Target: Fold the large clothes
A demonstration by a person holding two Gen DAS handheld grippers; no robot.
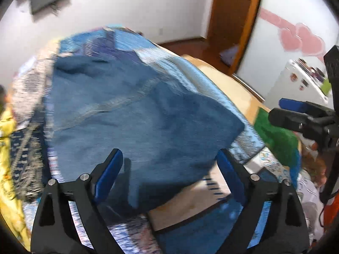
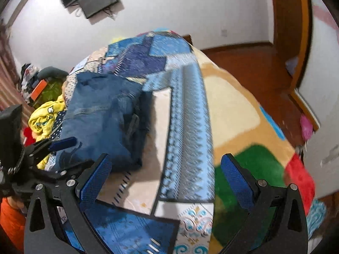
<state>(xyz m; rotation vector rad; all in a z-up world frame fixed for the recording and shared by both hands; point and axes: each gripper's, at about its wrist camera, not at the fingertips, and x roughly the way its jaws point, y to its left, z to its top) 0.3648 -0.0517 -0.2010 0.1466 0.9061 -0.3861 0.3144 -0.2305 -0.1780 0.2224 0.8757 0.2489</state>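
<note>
Above the jeans (image 1: 135, 114) on the bed (image 2: 186, 114), both grippers, left (image 1: 169, 165) and right (image 2: 166, 170), hover wide, holding nothing.

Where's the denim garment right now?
The denim garment lies on the patterned bedspread, straight ahead of the open left gripper. In the right wrist view it sits left of centre, next to the yellow cloth.

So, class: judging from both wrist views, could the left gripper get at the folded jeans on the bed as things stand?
Probably yes. The left gripper is open with the jeans directly ahead of its fingers, and nothing lies between them. The right gripper is off to the side, over the patterned bedspread, out of the way.
</note>
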